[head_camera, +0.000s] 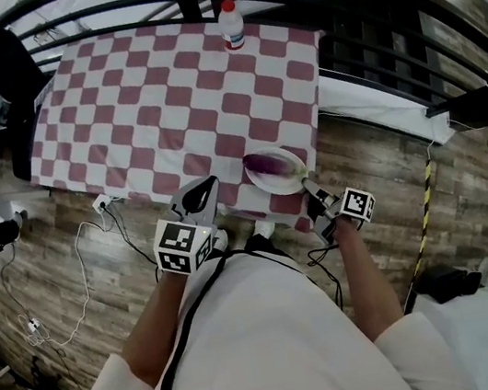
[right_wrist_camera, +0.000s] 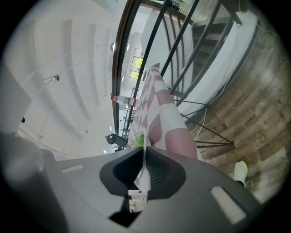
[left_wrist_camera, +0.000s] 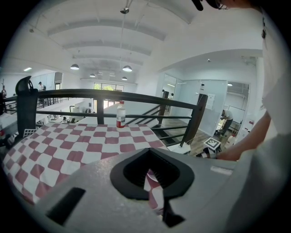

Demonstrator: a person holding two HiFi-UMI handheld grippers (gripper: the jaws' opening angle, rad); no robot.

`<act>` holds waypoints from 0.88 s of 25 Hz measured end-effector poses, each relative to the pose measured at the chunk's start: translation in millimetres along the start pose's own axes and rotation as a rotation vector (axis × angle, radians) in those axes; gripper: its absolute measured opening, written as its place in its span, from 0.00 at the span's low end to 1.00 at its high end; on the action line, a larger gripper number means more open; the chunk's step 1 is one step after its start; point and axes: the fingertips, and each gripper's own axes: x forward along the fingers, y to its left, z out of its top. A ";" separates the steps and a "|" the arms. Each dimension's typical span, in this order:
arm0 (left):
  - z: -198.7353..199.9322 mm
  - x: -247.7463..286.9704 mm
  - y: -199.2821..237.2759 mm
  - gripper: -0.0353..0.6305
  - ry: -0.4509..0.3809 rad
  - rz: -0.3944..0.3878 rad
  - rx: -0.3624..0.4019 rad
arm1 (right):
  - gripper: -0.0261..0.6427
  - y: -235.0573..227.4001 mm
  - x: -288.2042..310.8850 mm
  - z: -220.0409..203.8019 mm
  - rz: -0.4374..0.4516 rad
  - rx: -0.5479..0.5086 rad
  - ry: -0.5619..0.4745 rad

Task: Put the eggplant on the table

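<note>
A dark purple eggplant [head_camera: 265, 164] lies on a white plate [head_camera: 292, 182] at the near right edge of the checkered table [head_camera: 160, 92]. My right gripper [head_camera: 311, 190] comes in from the plate's near right side and is shut on its rim. In the right gripper view the thin white plate [right_wrist_camera: 144, 157] edge runs between the jaws of the right gripper [right_wrist_camera: 144, 172], and the eggplant's green stem [right_wrist_camera: 137, 139] shows just beyond. My left gripper [head_camera: 208, 185] hovers at the table's near edge, left of the plate, shut and holding nothing. In its own view the left gripper [left_wrist_camera: 157, 184] looks across the cloth.
A white bottle with a red cap [head_camera: 232, 25] stands at the table's far edge, also visible as the bottle [left_wrist_camera: 120, 114] in the left gripper view. A black metal railing [head_camera: 357, 39] curves behind and to the right. Cables [head_camera: 79, 265] lie on the wooden floor at left.
</note>
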 end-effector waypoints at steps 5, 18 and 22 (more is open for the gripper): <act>-1.5 -1.4 3.0 0.05 -0.001 -0.012 0.000 | 0.08 -6.9 1.2 0.8 -0.083 -0.029 -0.017; -1.5 -9.0 9.3 0.05 -0.009 -0.046 0.007 | 0.09 -18.1 3.1 0.3 -0.263 -0.075 -0.043; -2.5 -11.0 9.0 0.05 -0.009 -0.058 0.011 | 0.10 -22.5 3.4 0.5 -0.313 -0.080 -0.052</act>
